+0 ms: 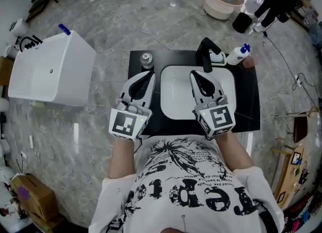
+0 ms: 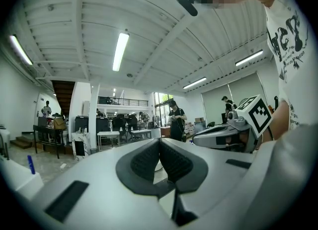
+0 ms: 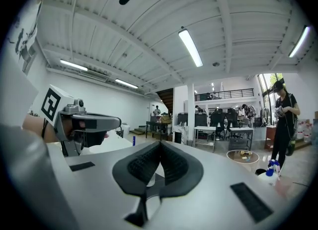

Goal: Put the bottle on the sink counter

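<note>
Showing two closed hand-held grippers (image 1: 150, 75) (image 1: 194, 74), one sink (image 1: 177, 95), one bottle (image 1: 237, 54).

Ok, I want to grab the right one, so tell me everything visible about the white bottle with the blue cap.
The bottle is white, plastic by its look, with a blue cap. It seems to stand upright at the back right of the black sink counter, just right of the faucet. A tan thing sits close beside it; whether they touch is unclear.

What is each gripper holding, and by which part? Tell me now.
Nothing is held. The left gripper and the right gripper each have their jaws shut together, pad against pad, with nothing between them.
</note>
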